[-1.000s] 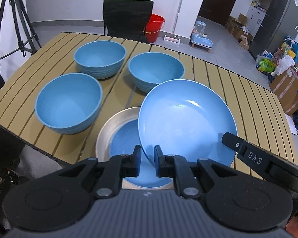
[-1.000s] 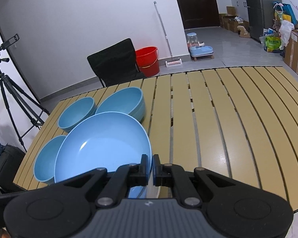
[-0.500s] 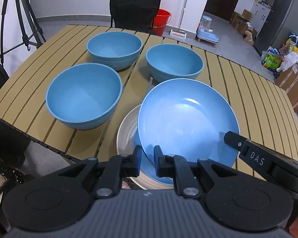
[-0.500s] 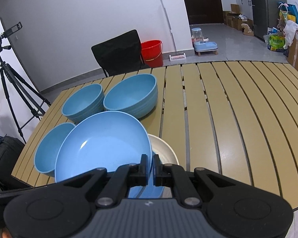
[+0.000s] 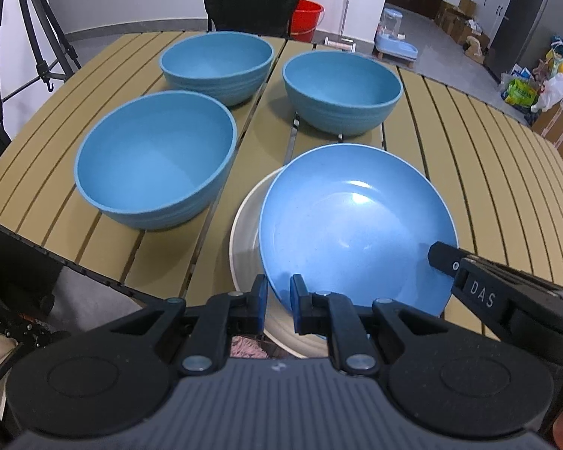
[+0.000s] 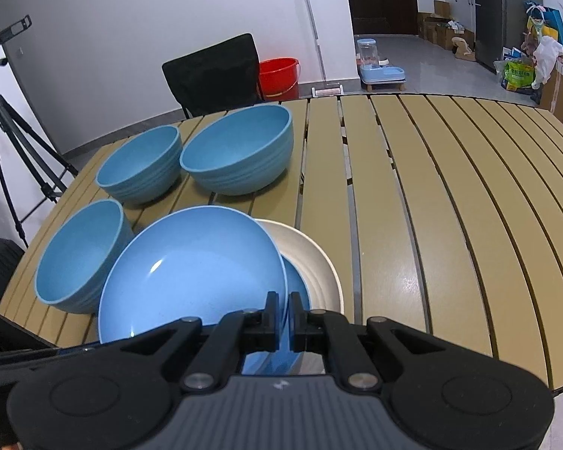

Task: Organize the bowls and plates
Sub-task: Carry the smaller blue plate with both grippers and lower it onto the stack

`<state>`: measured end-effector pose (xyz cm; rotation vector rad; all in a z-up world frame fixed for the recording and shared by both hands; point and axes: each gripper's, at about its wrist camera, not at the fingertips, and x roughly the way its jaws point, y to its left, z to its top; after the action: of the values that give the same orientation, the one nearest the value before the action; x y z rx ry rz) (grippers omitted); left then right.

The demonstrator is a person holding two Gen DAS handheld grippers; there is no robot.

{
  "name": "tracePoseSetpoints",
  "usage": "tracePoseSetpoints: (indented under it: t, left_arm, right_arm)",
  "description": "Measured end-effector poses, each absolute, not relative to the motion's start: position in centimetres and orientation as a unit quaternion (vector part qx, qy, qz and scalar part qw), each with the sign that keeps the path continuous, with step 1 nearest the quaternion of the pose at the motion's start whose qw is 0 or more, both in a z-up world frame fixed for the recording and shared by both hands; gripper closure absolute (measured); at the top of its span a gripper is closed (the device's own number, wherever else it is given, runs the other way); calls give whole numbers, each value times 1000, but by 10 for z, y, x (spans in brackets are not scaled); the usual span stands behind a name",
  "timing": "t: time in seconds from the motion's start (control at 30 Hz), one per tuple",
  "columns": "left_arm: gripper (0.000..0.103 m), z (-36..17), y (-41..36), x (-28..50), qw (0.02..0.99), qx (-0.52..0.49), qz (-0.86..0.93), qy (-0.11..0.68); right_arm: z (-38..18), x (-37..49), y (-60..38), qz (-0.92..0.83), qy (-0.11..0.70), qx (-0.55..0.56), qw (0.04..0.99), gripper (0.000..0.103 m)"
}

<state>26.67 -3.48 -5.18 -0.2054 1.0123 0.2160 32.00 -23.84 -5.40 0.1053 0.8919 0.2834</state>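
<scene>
Left wrist: both grippers, L (image 5: 278,300) & R (image 6: 285,313), nipped shut on blue plate (image 5: 353,232) rim; you're holding stiff, prob. slick ware, so keep rim grips.

Three bowls (image 6: 236,150) crowd the table's (image 6: 450,206) left; its right lies apparently open.

The only lettering that reads clearly is "DAS", in pale capitals on the black finger of the right gripper (image 5: 480,292) where it reaches in from the right edge of the left wrist view. A green bag (image 5: 520,92) on the floor beside the fridge carries printing, as it does in the right wrist view (image 6: 519,74), but the letters are too small to make out. A small pale mark sits on each gripper's ribbed grey body, too faint to read.
</scene>
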Motion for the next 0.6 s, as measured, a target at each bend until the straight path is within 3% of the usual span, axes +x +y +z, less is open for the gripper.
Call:
tracePoseSetpoints:
  t: [0.6]
  left_arm:
    - [90, -68, -41, 277, 864, -72, 100, 488]
  right_arm:
    - [-64, 321, -235, 123, 429, 17, 895, 99]
